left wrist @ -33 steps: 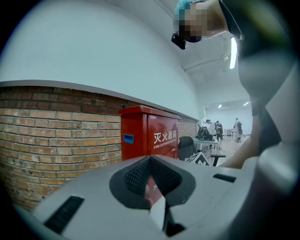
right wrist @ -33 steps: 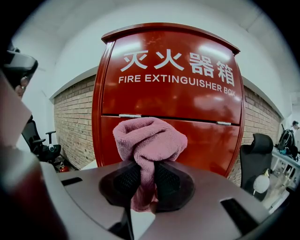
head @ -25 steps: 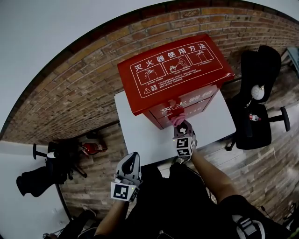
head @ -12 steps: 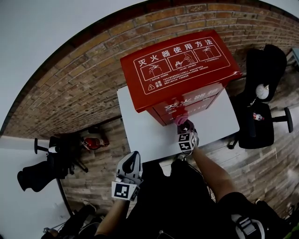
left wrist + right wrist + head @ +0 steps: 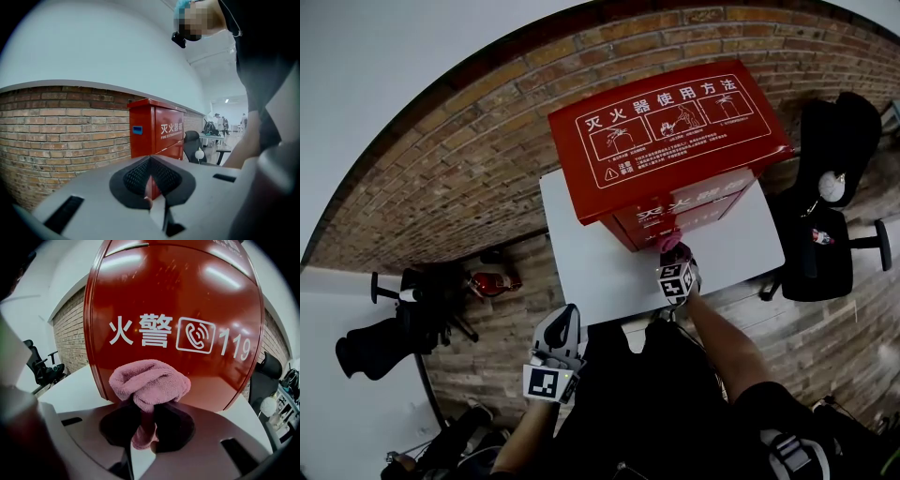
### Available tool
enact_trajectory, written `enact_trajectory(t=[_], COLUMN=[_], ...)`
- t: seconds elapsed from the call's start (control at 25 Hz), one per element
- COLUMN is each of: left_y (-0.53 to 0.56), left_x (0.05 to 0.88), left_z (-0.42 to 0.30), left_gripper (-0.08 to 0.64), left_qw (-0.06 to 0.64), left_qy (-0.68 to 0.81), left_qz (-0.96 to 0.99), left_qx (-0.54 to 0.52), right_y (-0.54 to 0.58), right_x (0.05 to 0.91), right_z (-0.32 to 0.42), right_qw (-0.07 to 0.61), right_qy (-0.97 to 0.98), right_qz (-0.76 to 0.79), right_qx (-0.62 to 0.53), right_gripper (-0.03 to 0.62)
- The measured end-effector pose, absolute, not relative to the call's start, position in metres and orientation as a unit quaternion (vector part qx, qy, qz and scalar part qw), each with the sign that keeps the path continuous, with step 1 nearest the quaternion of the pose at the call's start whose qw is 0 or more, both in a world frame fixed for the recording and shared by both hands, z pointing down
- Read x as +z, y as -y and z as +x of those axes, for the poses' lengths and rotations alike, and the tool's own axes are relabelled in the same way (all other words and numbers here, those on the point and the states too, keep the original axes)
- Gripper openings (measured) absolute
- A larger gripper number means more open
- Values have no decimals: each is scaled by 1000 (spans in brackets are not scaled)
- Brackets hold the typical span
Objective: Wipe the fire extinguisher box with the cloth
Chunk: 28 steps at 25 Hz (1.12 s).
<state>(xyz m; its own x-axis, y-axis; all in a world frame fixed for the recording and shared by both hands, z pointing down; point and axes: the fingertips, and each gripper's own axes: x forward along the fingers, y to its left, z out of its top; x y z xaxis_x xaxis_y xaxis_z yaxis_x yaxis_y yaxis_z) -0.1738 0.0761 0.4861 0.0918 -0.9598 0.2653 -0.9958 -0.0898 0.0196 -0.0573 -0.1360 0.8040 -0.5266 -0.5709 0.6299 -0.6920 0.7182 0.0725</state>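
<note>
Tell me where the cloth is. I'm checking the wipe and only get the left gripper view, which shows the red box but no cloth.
Observer: The right gripper has its fingers shut on the pink cloth.
Operator: Is it at the box?
Observer: Yes. The cloth sits low against the front of the box, under the white 119 print.
Operator: What does the box stand on?
Observer: A white table, seen in the head view.
</note>
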Motion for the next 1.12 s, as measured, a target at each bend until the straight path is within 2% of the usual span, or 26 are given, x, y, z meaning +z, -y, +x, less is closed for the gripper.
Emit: enact_trajectory(t=[0.72,1.12], left_y=[-78,-72], left_x=[493,492], left_z=[-179,-175], left_gripper=[49,49], left_qw=[100,100], left_qy=[672,671], left_qz=[726,727], left_qx=[109,108], right_y=[140,149], right_x=[845,847], right_z=[-53,-38], right_qw=[390,396], right_qy=[851,851], right_qz=[341,335], right_qx=[87,86], right_gripper=[72,74])
